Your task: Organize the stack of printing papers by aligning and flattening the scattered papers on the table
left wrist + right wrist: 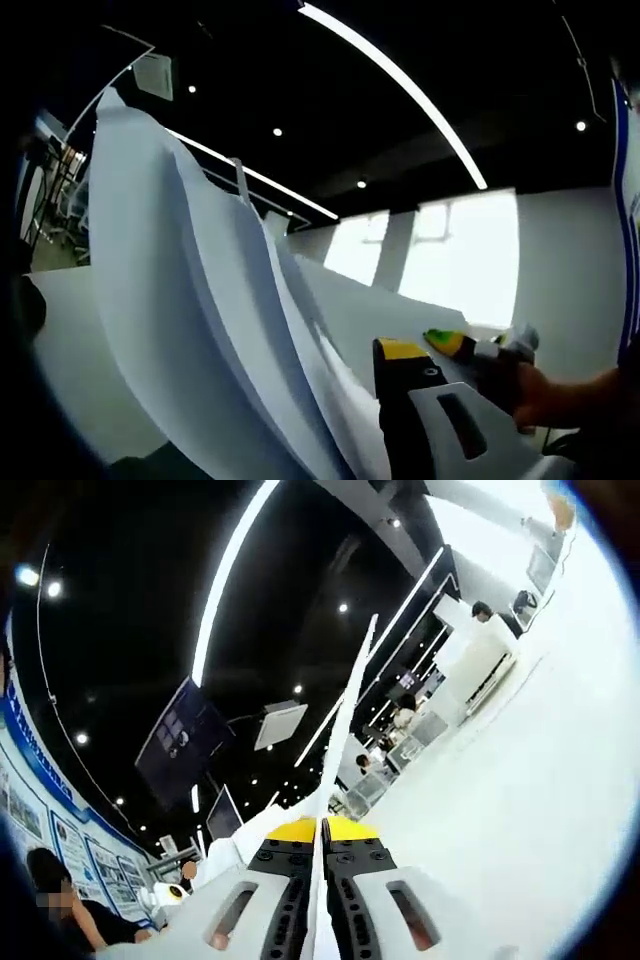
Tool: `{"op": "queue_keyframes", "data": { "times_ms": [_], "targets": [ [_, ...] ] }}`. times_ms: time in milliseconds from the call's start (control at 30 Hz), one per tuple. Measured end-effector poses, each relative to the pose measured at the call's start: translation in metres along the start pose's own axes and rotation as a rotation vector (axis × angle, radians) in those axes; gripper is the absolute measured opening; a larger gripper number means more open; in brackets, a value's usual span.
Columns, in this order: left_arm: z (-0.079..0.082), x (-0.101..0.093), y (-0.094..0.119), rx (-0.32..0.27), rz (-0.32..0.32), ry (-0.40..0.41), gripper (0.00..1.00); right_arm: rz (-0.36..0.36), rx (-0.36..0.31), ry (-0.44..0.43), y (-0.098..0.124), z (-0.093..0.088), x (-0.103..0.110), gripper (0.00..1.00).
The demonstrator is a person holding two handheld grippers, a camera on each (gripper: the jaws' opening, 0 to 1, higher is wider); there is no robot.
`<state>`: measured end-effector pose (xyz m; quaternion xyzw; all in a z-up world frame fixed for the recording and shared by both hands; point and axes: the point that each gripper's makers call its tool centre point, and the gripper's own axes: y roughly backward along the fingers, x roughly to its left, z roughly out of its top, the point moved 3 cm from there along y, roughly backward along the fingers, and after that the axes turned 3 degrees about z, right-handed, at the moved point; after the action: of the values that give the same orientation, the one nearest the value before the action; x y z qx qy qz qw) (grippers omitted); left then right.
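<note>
- Papers (pixel 190 300): white, bluish in shade.
- Right gripper (pixel 322 832): black jaws, yellow tips, white body.
- Table (pixel 520 780): white.
- Ceiling (pixel 330 90): black, white light strips.

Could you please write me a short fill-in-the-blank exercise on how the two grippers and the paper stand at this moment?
1. In the right gripper view, the right gripper is shut on the edge of the ____.
2. The tips of the right gripper's jaws are coloured ____.
3. In the left gripper view, the paper stack stands raised and ____ rather than lying flat.
4. The long ceiling light is switched ____.

Missing words: paper; yellow; curved; on
</note>
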<state>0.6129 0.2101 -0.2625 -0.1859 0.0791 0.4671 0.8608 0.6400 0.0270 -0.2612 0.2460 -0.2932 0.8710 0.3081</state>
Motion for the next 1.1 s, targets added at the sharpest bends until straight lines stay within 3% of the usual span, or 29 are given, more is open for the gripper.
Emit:
{"op": "queue_keyframes", "data": {
  "times_ms": [467, 567, 767, 1100],
  "targets": [
    [0.001, 0.002, 0.001, -0.006, 0.011, 0.008, 0.27, 0.126, 0.232, 0.061, -0.008, -0.037, 0.028, 0.00],
    [0.001, 0.003, 0.001, -0.009, 0.012, 0.013, 0.27, 0.162, 0.312, 0.057, -0.007, -0.047, 0.036, 0.00],
    [0.002, 0.004, 0.001, -0.012, 0.014, 0.019, 0.27, 0.185, 0.353, 0.088, -0.006, -0.054, 0.042, 0.00],
    [0.002, 0.004, 0.001, -0.016, 0.017, 0.024, 0.27, 0.212, 0.401, -0.023, 0.001, -0.056, 0.045, 0.00]
  ]
}}
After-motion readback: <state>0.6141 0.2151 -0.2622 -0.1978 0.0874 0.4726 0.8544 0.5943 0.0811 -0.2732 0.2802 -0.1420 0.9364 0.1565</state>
